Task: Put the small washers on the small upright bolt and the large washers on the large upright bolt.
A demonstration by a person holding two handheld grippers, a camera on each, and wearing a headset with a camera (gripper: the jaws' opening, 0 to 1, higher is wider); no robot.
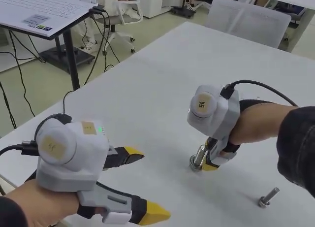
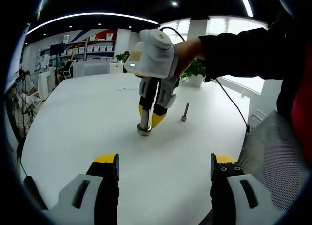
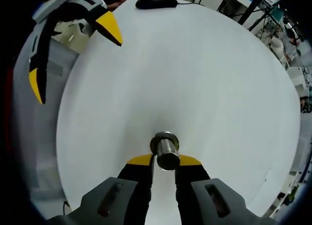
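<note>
Steel on a smooth white surface [image 1: 162, 79] is the worry here. The large bolt [image 1: 199, 156] stands upright on its wider base, a bright round shaft with a flat top. The right tongs [image 1: 208, 164] reach down from above, with their yellow-tipped jaws apparently pinched against its sides. Any sideways pull or twist of the wrist would likely tip the bolt or skate it across the slick top, since nothing anchors it but its own weight. The small bolt [image 1: 268, 197], thin and just as shiny, stands free to the right of the large one. It sits just below the person's dark sleeve [image 1: 295, 143], so a dropped forearm could knock it flat. The left tongs [image 1: 150, 183] hover open and empty, well apart from both bolts, their hard white plastic body tapering to black jaws.
</note>
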